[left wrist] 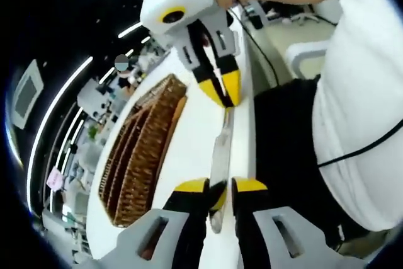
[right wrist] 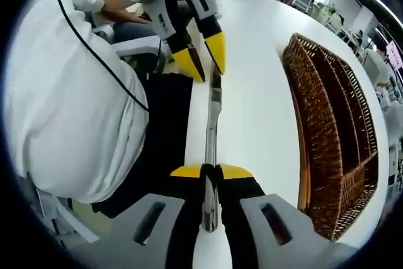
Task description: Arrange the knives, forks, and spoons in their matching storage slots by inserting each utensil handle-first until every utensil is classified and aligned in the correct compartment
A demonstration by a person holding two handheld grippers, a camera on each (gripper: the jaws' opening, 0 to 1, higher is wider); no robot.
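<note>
A silver table knife [left wrist: 220, 152] hangs level above the white table's near edge, stretched between both grippers. My right gripper [right wrist: 212, 171] is shut on one end of the knife [right wrist: 213, 118]; in the left gripper view it [left wrist: 221, 89] comes in from the top. My left gripper [left wrist: 220, 186] stands open, with the knife's other end lying in the gap close to one finger [left wrist: 192, 187]. In the right gripper view the left gripper [right wrist: 203, 58] reaches down from the top, jaws apart around the knife's tip. The brown wicker cutlery tray [left wrist: 141, 155] [right wrist: 327, 124] lies beside it, its long slots showing nothing inside.
The white table [right wrist: 264, 92] runs on past the tray. The person's white shirt [right wrist: 69, 105] and dark trousers [left wrist: 283, 137] are close against the table's edge beside the knife. Desks, chairs and ceiling lights lie beyond the table.
</note>
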